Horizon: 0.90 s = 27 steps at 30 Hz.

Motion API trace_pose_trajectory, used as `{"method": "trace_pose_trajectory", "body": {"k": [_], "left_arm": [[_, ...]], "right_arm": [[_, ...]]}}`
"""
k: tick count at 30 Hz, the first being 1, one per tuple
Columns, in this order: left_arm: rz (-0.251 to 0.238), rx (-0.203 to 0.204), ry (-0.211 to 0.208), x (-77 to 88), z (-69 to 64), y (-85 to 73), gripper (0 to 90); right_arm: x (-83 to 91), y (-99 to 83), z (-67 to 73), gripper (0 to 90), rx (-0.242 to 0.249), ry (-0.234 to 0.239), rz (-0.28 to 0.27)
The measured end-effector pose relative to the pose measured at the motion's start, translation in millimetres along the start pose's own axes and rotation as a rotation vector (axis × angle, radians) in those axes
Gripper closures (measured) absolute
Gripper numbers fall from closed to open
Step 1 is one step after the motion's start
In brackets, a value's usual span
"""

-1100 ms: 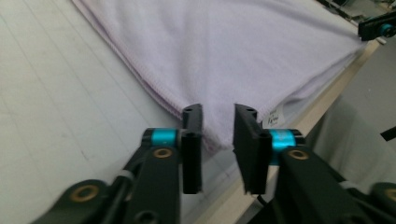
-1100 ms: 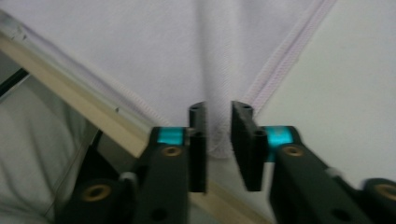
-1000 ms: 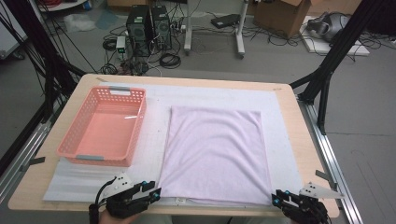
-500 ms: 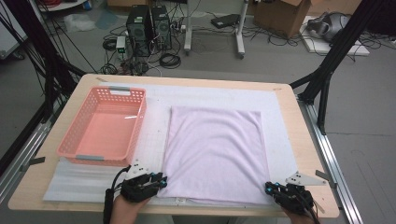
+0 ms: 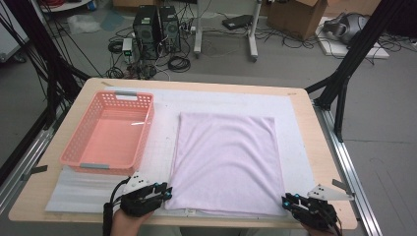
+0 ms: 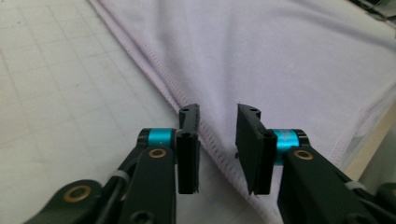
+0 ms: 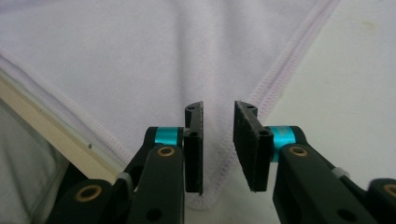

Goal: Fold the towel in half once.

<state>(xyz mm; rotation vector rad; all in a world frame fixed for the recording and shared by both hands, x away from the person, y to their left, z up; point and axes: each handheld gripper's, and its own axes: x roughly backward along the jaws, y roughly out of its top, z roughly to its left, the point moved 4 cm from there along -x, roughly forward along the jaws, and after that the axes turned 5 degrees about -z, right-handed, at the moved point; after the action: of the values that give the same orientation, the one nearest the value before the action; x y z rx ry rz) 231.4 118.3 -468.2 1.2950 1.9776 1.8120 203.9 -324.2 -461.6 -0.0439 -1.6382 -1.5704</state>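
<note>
**Both claws at the near corners of the cloth**

A pale lilac cloth (image 5: 226, 164) lies flat on the white mat (image 5: 98, 194) in the middle of the bench (image 5: 319, 147), just beside a pink basket (image 5: 109, 132). The left claw (image 5: 164, 192) sits at its near left corner, the right claw (image 5: 287, 201) at its near right. Each has just been opening and stands narrowly parted, hem (image 6: 219, 154) between the jaws, pads not pressing on it
</note>
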Motion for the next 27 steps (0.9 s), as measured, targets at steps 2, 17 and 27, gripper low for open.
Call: {"method": "trace_pose_trajectory", "body": {"k": [2, 17, 27], "left_arm": [[0.011, -0.007, -0.013, -4.3, -2.6, -0.8, 65.5], [0.087, -0.035, -0.002, 7.1, -8.3, -8.4, 86.7], [-0.035, 0.008, -0.007, 1.0, 1.1, 5.2, 55.5]], "right_arm": [[-6.4, -1.1, 2.2, 70.2, 0.013, -0.008, 0.024], [9.6, -9.0, 3.1, 88.0, 0.012, -0.006, 0.093], [10.3, 5.9, -9.8, 70.9, -0.027, -0.044, -0.077]]}}
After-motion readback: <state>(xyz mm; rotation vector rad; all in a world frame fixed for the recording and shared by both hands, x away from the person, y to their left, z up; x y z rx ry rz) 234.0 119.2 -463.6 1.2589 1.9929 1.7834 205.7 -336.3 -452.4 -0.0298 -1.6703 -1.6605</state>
